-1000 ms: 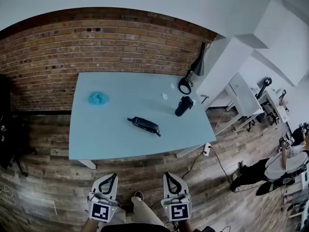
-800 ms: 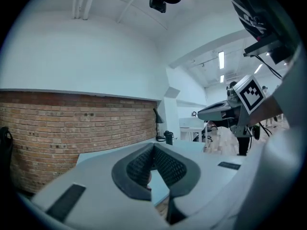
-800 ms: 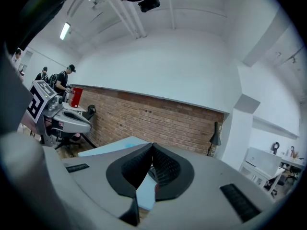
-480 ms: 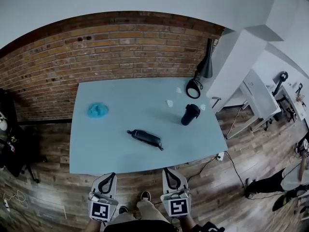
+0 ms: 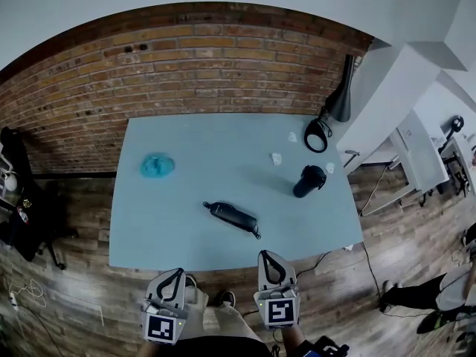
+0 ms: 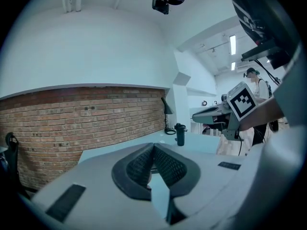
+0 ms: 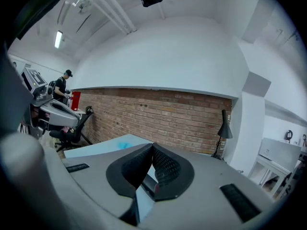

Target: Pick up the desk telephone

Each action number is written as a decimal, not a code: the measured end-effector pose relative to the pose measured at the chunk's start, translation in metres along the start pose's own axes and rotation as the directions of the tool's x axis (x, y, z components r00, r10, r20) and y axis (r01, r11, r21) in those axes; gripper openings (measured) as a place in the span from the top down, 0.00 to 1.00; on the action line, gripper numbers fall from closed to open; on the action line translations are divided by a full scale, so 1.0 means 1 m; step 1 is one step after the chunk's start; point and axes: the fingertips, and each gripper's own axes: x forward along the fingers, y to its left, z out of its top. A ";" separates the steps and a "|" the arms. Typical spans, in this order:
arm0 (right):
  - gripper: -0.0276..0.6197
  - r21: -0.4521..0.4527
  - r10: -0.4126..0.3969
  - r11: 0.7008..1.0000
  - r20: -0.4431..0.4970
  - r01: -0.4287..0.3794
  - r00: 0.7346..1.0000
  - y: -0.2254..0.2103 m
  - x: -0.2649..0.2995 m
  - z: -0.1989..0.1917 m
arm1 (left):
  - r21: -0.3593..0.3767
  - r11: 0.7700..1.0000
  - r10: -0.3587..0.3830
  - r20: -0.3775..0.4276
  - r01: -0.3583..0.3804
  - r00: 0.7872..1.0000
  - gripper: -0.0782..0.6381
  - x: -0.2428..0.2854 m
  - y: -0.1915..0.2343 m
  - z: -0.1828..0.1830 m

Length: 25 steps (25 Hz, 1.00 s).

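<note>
A black telephone handset (image 5: pixel 233 216) lies on the pale blue table (image 5: pixel 186 222), a little right of the middle, with a short cord end at its right. Both grippers hang below the table's near edge, short of it. My left gripper (image 5: pixel 172 277) is shut with nothing in it; in the left gripper view (image 6: pixel 153 147) its pads meet at the tips. My right gripper (image 5: pixel 271 260) is shut and empty too, and its pads touch in the right gripper view (image 7: pixel 153 148). The handset shows as a dark sliver (image 7: pixel 145 183) in the gap below the right jaws.
A black tumbler (image 5: pixel 309 181) stands right of the handset. A crumpled blue cloth (image 5: pixel 157 165) lies at the table's left. A black desk lamp (image 5: pixel 332 110) and small white scraps (image 5: pixel 277 158) sit at the far right corner. A brick wall runs behind. A black office chair (image 5: pixel 15 199) stands left.
The table has come closer and shifted slightly right in the head view. Both grippers have advanced toward its near edge, still shut.
</note>
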 end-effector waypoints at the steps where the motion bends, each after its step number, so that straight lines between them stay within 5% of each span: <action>1: 0.91 -0.005 -0.006 1.000 -0.007 0.006 1.000 0.000 0.007 0.000 | -0.006 1.000 -0.004 -0.001 0.004 1.000 0.87 0.006 0.007 -0.002; 15: 0.91 -0.136 -0.140 0.981 -0.020 0.135 0.990 -0.009 0.096 0.070 | -0.026 0.982 -0.181 0.175 0.188 0.968 0.87 0.075 0.094 0.036; 25: 0.91 -0.241 -0.041 0.970 -0.101 0.015 0.994 0.002 0.157 0.043 | -0.091 0.995 -0.027 0.083 0.035 0.996 0.87 0.068 0.146 -0.005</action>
